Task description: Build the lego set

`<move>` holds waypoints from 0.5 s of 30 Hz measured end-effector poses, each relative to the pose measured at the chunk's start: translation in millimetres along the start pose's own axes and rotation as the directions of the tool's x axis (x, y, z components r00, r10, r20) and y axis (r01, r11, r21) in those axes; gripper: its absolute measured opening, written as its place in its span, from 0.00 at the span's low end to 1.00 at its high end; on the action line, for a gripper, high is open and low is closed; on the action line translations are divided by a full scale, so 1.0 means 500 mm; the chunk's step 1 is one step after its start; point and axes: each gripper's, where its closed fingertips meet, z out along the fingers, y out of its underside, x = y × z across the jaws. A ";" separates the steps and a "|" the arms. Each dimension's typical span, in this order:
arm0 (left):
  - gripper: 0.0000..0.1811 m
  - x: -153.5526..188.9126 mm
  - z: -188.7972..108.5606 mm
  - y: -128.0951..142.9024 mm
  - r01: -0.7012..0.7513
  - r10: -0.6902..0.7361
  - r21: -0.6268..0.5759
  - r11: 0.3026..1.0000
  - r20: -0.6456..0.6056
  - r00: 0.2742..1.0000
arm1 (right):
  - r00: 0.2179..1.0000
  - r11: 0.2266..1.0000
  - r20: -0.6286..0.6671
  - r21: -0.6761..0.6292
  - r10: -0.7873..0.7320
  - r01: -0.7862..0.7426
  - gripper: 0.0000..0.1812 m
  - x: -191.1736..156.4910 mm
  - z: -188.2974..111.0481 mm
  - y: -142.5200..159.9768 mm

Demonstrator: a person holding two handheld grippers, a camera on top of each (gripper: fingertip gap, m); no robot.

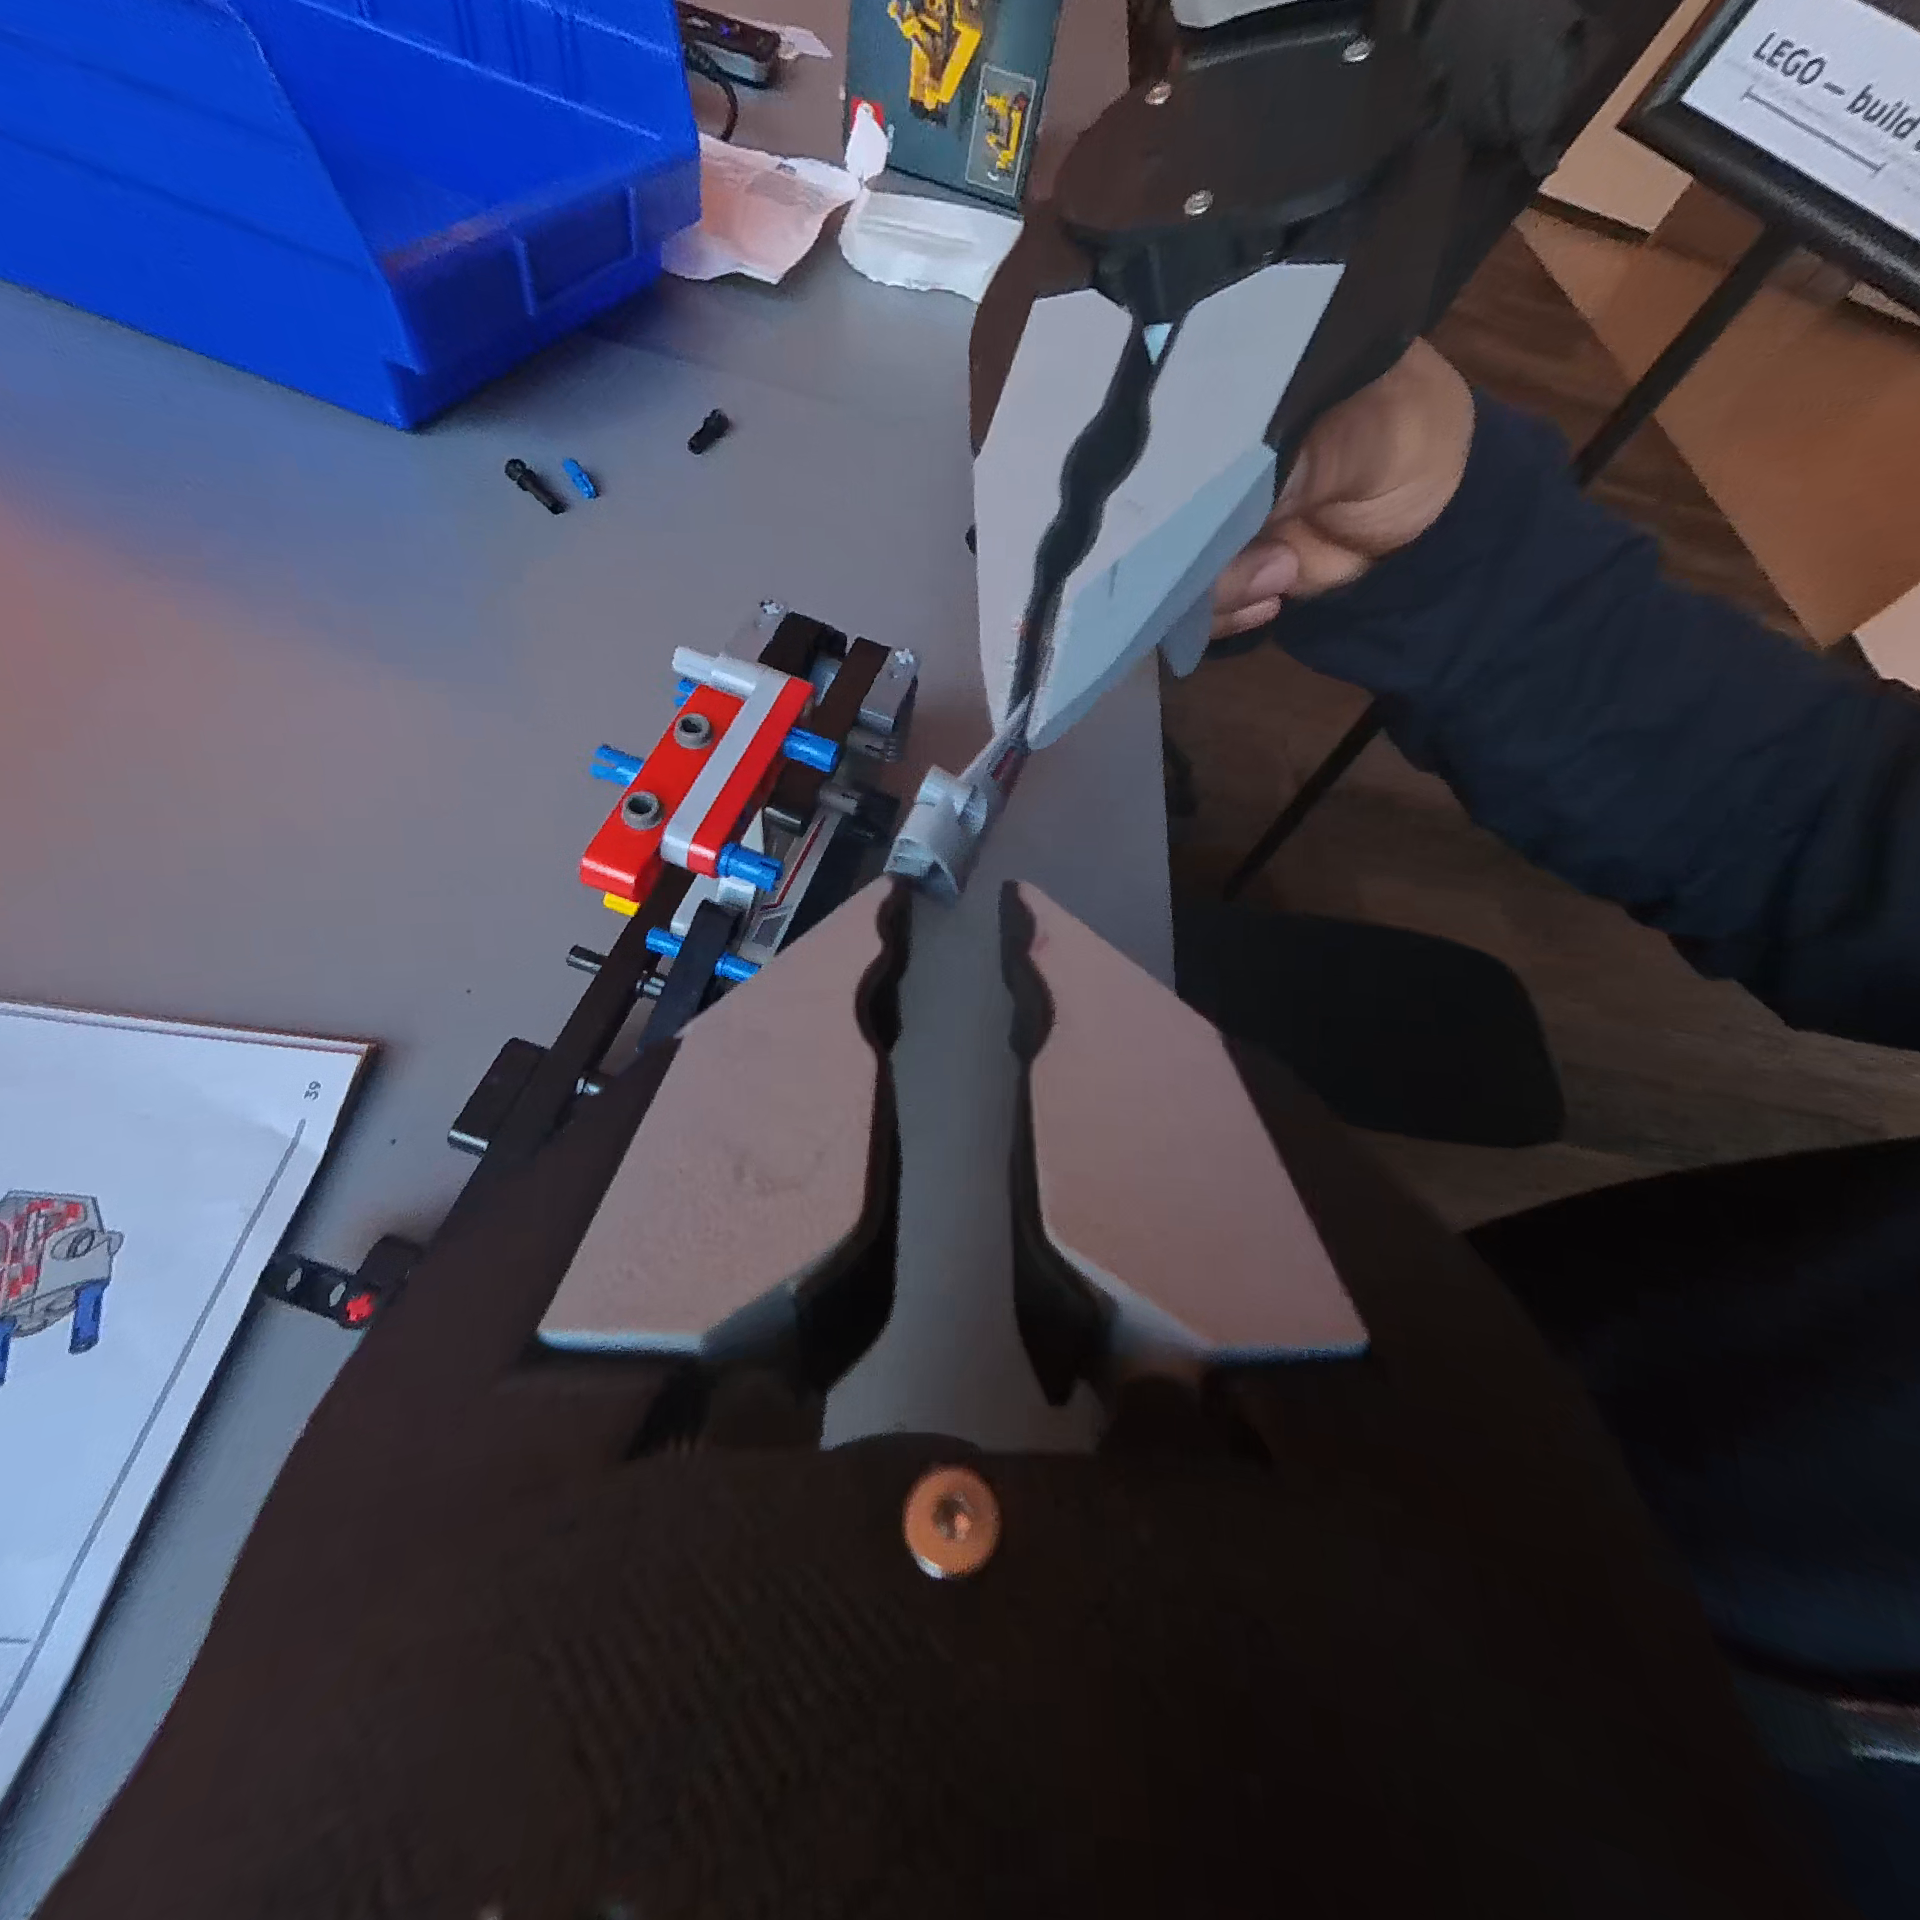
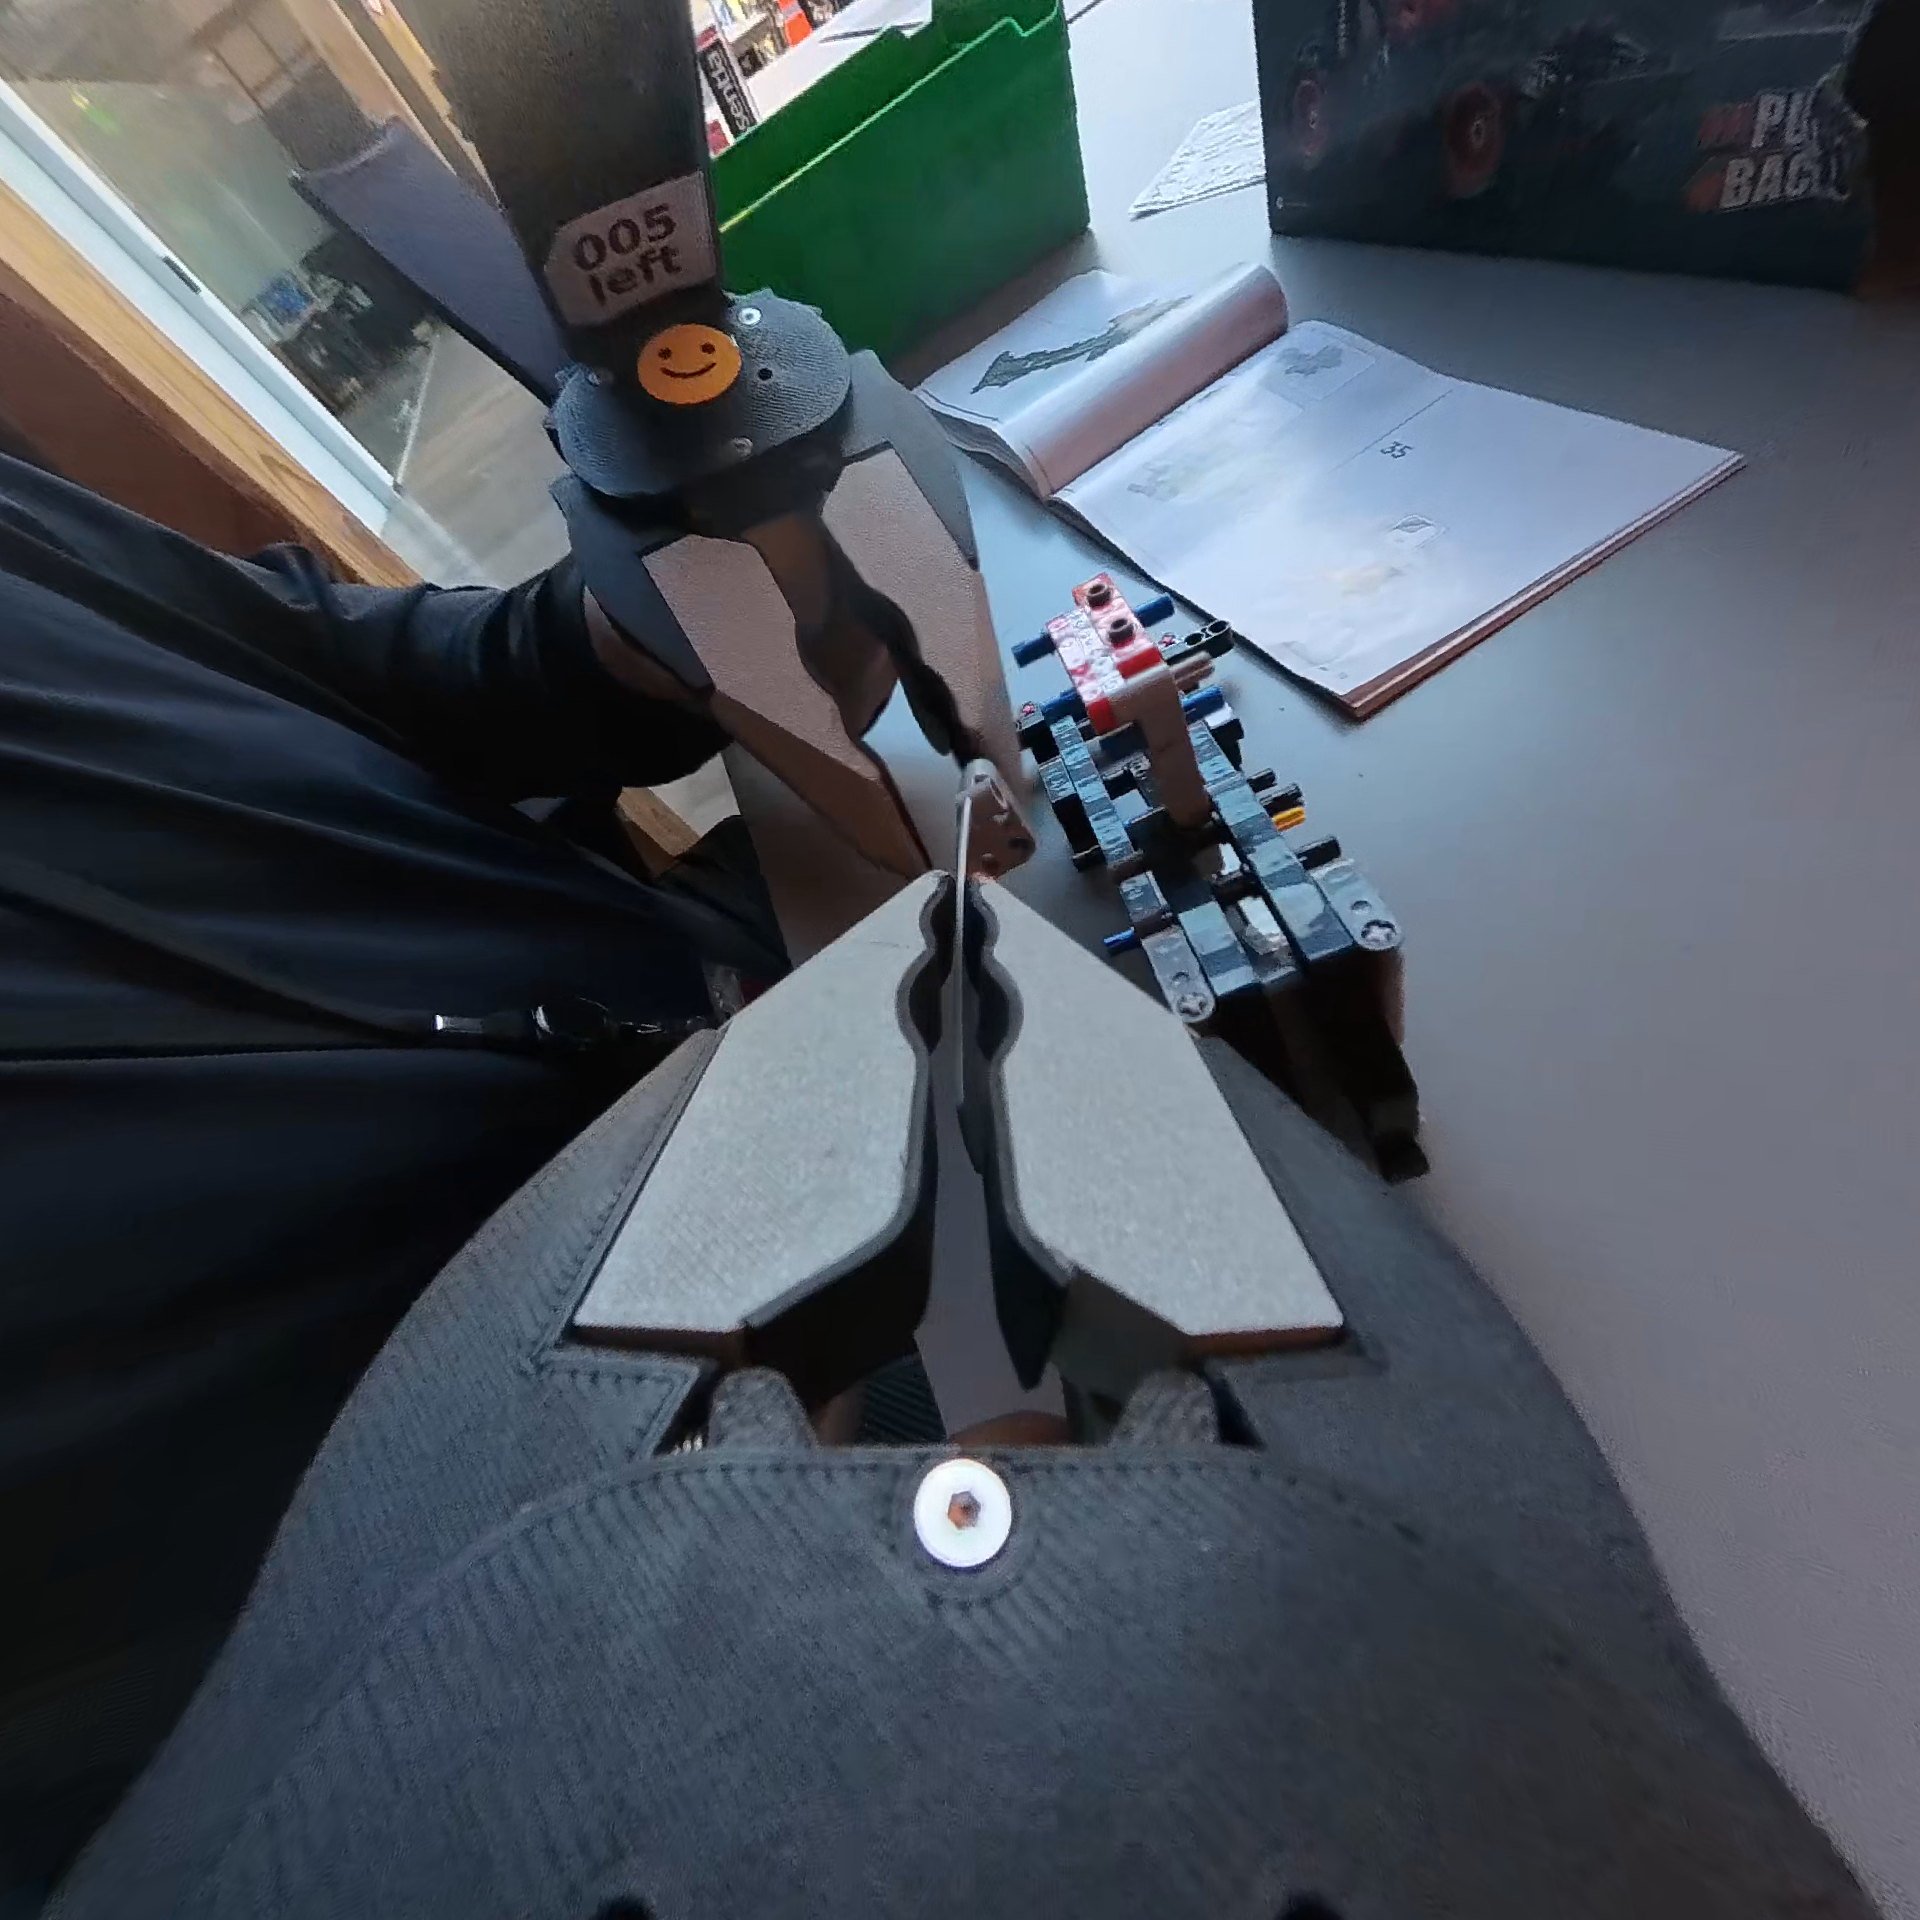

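The partly built model (image 1: 727, 800), black beams with a red and grey top and blue pins, lies on the grey table (image 1: 312, 779); it also shows in the right wrist view (image 2: 1174, 790). My right gripper (image 2: 964, 883) is shut on a thin light-grey piece (image 2: 992, 810) and holds it above the table beside the model. In the left wrist view the right gripper (image 1: 1013, 732) comes in from above with the grey piece (image 1: 940, 826) at its tips. My left gripper (image 1: 948, 894) is open with a narrow gap, its tips right at the piece; it also shows in the right wrist view (image 2: 971, 816).
An open instruction booklet (image 1: 135, 1247) (image 2: 1351, 499) lies by the model. A blue bin (image 1: 312, 156), plastic bags (image 1: 769, 208) and a set box (image 1: 945, 83) stand at the back. Three loose pins (image 1: 535, 483) lie nearby. A green bin (image 2: 914, 156) and a dark box (image 2: 1558, 135) show too. Both grippers' tips are close together, under 4 cm apart.
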 end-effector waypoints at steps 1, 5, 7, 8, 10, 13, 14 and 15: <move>0.04 -0.004 0.000 -0.002 -0.010 0.010 0.010 1.000 0.007 1.000 | 1.000 1.000 0.005 0.006 0.003 -0.003 0.00 -0.001 -0.002 -0.001; 0.03 -0.006 0.002 -0.004 0.013 -0.012 0.028 1.000 -0.025 1.000 | 1.000 1.000 -0.005 0.006 -0.007 0.007 0.00 0.001 -0.007 0.003; 0.00 -0.011 0.001 -0.004 0.007 -0.007 0.034 0.999 -0.018 1.000 | 0.997 0.998 -0.053 -0.039 -0.048 0.046 0.01 0.011 -0.008 0.013; 0.00 -0.011 0.000 -0.006 0.010 -0.009 0.042 0.999 -0.020 1.000 | 0.993 0.995 -0.085 -0.063 -0.086 0.081 0.00 0.015 -0.007 0.017; 0.00 -0.005 0.000 -0.009 0.006 -0.004 0.057 0.998 -0.037 0.999 | 0.982 0.984 -0.092 -0.090 -0.164 0.155 0.00 0.005 0.000 0.018; 0.00 -0.008 0.002 -0.004 0.008 -0.007 0.052 0.999 -0.027 1.000 | 0.973 0.972 -0.126 -0.164 -0.192 0.170 0.00 0.012 0.022 0.029; 0.00 -0.018 -0.005 0.004 0.009 -0.009 0.038 0.999 0.008 1.000 | 0.968 0.967 -0.154 -0.193 -0.198 0.167 0.00 0.022 0.026 0.037; 0.00 -0.026 -0.016 0.013 -0.006 0.004 0.027 1.000 0.050 0.999 | 0.959 0.963 -0.189 -0.213 -0.210 0.168 0.00 0.033 0.027 0.044</move>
